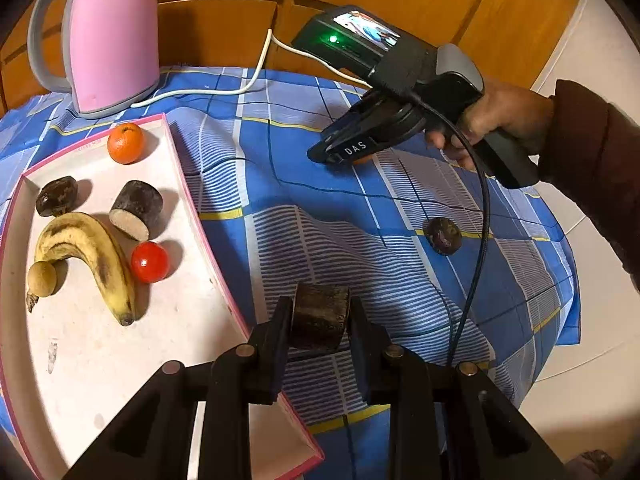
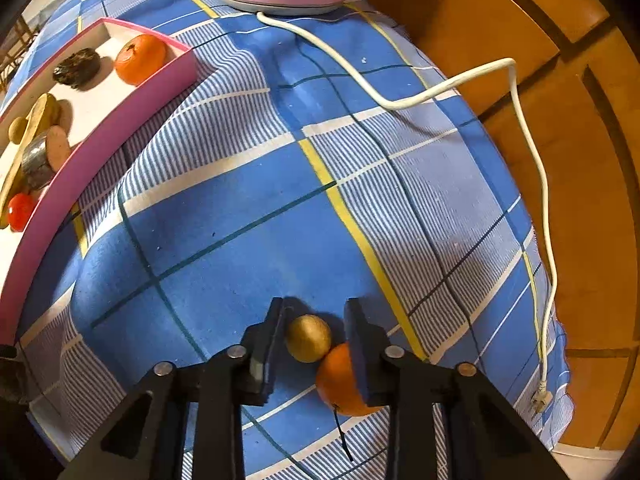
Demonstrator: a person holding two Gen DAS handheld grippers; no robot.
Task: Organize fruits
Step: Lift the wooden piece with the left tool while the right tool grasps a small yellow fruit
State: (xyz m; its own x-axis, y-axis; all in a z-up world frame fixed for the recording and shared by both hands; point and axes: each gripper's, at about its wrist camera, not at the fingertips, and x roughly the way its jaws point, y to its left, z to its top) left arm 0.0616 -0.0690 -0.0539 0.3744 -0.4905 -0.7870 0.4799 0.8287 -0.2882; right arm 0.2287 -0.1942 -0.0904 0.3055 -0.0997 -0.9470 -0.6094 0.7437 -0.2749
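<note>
My left gripper (image 1: pixel 320 300) is shut on a dark cut cane chunk (image 1: pixel 320 320), just right of the pink-rimmed tray (image 1: pixel 192 200). The tray holds an orange (image 1: pixel 125 142), a dark chestnut (image 1: pixel 56 196), another cane chunk (image 1: pixel 138 208), a banana (image 1: pixel 92 252), a red tomato (image 1: pixel 149 262) and a longan (image 1: pixel 42 278). My right gripper (image 2: pixel 316 320), also visible from the left wrist as the right gripper (image 1: pixel 324 156), points steeply down at the cloth. A golden longan (image 2: pixel 308 338) is pinched between its pads, touching the left one. An orange (image 2: pixel 336 384) presses against the longan and the right finger.
A pink kettle (image 1: pixel 116 36) stands at the back of the blue checked cloth (image 2: pixel 240 240), and its white cord (image 2: pixel 440 88) trails to the table's right edge. A dark round fruit (image 1: pixel 442 236) lies loose on the cloth. A hand (image 1: pixel 500 120) holds the right gripper.
</note>
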